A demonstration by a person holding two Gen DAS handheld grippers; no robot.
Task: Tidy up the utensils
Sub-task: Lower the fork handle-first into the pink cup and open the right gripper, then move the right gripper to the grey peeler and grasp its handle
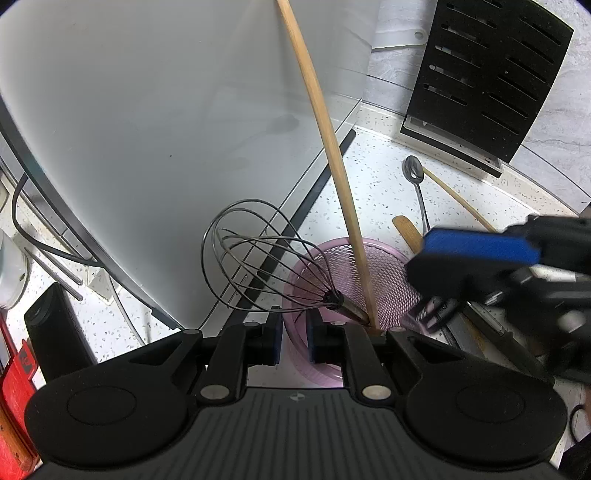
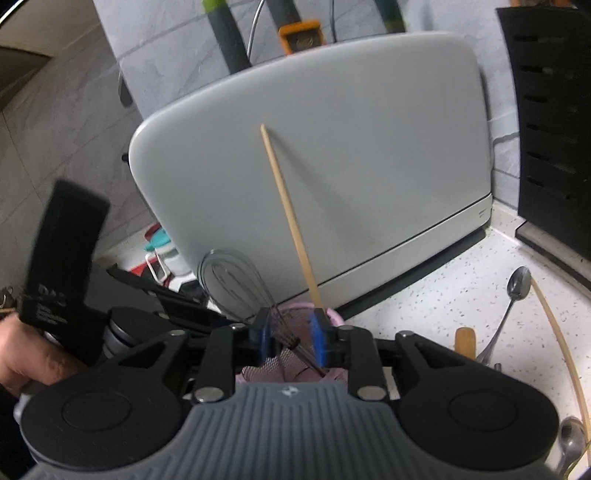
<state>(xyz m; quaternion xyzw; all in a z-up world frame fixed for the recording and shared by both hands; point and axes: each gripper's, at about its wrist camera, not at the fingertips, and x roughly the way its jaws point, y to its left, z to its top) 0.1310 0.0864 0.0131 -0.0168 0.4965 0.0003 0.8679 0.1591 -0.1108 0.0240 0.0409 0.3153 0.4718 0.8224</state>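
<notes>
pink mesh cup (image 1: 384,273) rim between left fingers (image 1: 275,341), whisk (image 2: 236,284) handle between parted right fingers (image 2: 319,338)

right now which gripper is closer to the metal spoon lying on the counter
Right. The right gripper hangs over the pink basket on the side where the spoon lies; the left gripper clamps the basket's opposite rim, farther from the spoon.

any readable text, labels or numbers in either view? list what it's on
None can be read for certain.
Black block at left in the right wrist view: pale print, first line perhaps "DAS", smaller lines below too blurred.
Red item at the left edge of the left wrist view: a dark mark, too small to read.
Orange device behind the grey board: no legible display.
Knife block: slots only, no text.
</notes>
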